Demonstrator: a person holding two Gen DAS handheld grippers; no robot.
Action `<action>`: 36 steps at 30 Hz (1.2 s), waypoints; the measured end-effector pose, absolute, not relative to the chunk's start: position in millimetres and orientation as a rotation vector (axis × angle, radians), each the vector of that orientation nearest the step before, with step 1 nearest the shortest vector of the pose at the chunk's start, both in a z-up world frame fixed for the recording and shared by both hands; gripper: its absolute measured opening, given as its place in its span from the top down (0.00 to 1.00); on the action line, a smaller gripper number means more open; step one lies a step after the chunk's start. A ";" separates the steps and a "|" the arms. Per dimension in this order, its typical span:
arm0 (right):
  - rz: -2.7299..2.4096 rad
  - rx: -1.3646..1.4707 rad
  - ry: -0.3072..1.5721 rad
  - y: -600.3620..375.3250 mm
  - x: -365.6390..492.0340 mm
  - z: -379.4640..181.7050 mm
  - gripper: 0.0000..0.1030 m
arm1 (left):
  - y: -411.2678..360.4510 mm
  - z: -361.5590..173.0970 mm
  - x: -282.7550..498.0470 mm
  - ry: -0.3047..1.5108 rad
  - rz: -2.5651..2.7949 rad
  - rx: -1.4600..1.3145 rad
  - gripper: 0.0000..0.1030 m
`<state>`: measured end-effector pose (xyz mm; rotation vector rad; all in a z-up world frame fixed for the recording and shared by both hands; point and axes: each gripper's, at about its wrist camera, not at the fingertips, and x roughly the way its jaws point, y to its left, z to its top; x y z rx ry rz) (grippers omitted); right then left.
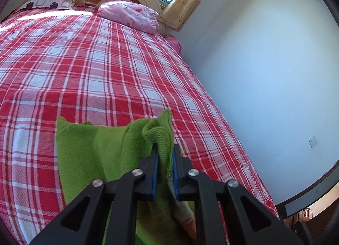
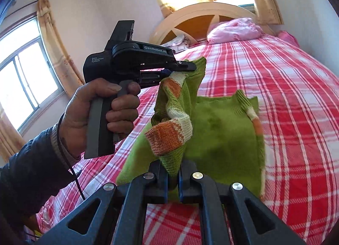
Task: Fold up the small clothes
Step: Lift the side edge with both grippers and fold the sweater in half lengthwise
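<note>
The bed (image 1: 95,65) in red plaid stretches far toward the headboard, broad bare cover around the green sweater (image 2: 222,139), its right edge running along the wall (image 1: 264,65). The sweater lies partly on the near cover, one side lifted. The left tool (image 1: 165,152) is clamped on its ribbed edge; the right tool (image 2: 173,173) pinches a striped sleeve. The left hand (image 2: 101,109) grips its handle upright.

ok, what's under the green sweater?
The red plaid bedsheet runs under the green sweater, whose body lies on it. The left gripper and right gripper lift one side. Whatever lies beneath the flat part is covered.
</note>
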<state>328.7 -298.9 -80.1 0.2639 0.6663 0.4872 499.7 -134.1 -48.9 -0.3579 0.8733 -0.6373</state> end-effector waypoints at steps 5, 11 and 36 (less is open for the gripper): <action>0.454 0.344 0.699 -321.6 328.5 -97.2 0.95 | -164.9 -58.8 499.1 0.900 -0.648 -0.305 0.89; 0.397 0.402 0.731 -340.5 324.3 -115.4 0.95 | -196.4 -72.8 496.8 0.927 -0.651 -0.251 0.89; 0.325 0.381 0.629 -362.7 350.3 -71.7 0.62 | -122.1 -83.0 392.5 0.707 -0.443 0.025 0.44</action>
